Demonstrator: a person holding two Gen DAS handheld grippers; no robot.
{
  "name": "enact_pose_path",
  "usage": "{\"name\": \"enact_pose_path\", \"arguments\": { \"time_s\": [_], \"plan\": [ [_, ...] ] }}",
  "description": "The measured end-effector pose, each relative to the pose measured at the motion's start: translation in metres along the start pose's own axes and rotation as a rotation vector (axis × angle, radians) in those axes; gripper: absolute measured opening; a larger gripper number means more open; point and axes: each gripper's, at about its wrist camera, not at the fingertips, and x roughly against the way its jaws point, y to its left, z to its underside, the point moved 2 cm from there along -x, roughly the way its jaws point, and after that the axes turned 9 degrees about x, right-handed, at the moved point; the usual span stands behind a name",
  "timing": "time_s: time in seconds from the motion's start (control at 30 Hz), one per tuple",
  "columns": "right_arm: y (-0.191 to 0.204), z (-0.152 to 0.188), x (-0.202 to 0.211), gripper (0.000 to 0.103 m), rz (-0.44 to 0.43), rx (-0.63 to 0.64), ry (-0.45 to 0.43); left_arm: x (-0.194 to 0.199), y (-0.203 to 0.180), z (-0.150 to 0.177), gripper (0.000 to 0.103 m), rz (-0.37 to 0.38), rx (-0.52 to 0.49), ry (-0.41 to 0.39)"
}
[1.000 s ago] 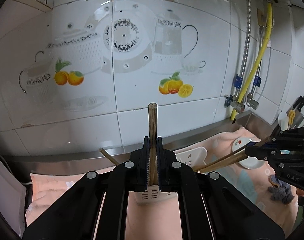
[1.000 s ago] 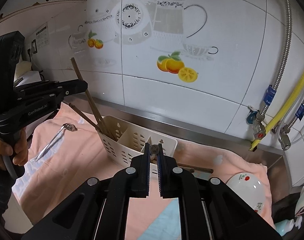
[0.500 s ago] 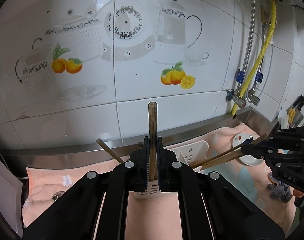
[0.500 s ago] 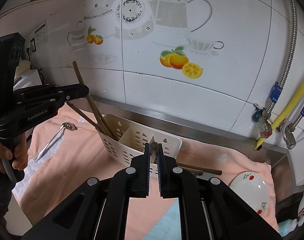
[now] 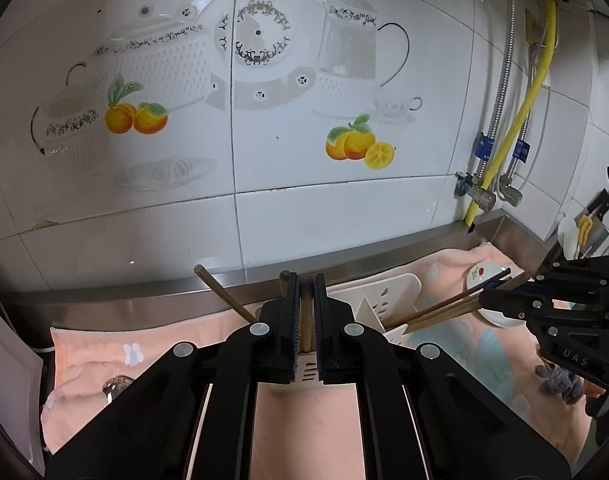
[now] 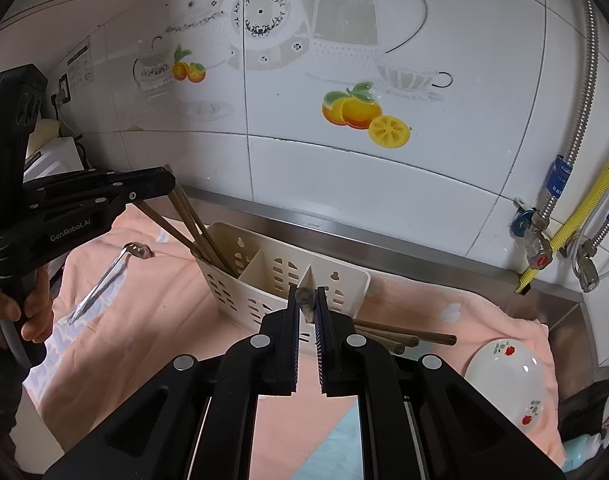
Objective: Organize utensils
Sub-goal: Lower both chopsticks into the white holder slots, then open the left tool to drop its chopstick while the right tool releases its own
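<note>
Where the left wrist view looks down along its fingers, the left gripper (image 5: 304, 320) points downward at the caddy (image 5: 388, 300), which stands on the pink towel (image 5: 104, 344) covering the surface. Its jaws are nearly closed and clamp one chopstick (image 5: 305, 320) upright between the pads. More chopsticks (image 5: 220, 292) lean out of the caddy compartment below. At the right edge, the right gripper (image 5: 488, 300) reaches in from the side, level with a bundle of sticks (image 5: 436, 310) that slants out of the caddy's right end. A bowl (image 5: 484, 280) lies beyond it. A strainer spoon (image 5: 116, 386) lies at lower left.

As seen from the right wrist view, the right gripper (image 6: 306, 308) tilts steeply down over the caddy's (image 6: 264, 280) right compartment. Its jaws are almost shut on the end of a stick (image 6: 304, 300), seen end-on. Loose sticks (image 6: 404, 338) lie on the towel (image 6: 164, 320) just right of the caddy, near the bowl (image 6: 504, 376). At left, a hand (image 6: 20, 312) grips the left gripper's (image 6: 160, 184) handle; that tool extends level, its tip at the chopsticks (image 6: 192, 224) standing in the left compartment. The spoon (image 6: 108, 276) lies beneath it.
</note>
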Motion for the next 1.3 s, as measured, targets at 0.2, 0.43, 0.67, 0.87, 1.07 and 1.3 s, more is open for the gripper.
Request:
{"name": "enact_pose_path", "arguments": {
  "time_s": [0.2,0.43,0.67,0.87,1.07,1.3],
  "plan": [
    [0.001,0.002,-0.002,0.007,0.002,-0.001,0.001,0.0,0.001,0.002,0.007,-0.006,0.0,0.002],
    [0.001,0.002,-0.001,0.013,0.001,-0.002,0.0,-0.001,0.002,0.002,0.008,-0.008,-0.001,0.01],
    [0.001,0.002,0.0,0.021,0.01,0.001,-0.003,0.002,0.002,0.003,0.029,-0.019,0.001,0.0],
    [0.001,0.002,0.003,0.028,0.02,0.004,-0.007,0.004,0.0,0.004,0.032,-0.019,-0.002,0.001],
    [0.001,0.002,0.007,0.037,0.028,0.007,-0.013,0.008,0.002,0.006,0.05,-0.031,0.002,-0.009],
    [0.004,0.004,0.014,0.045,0.037,0.004,-0.025,0.016,0.002,0.01,0.064,-0.033,-0.005,-0.021]
  ]
}}
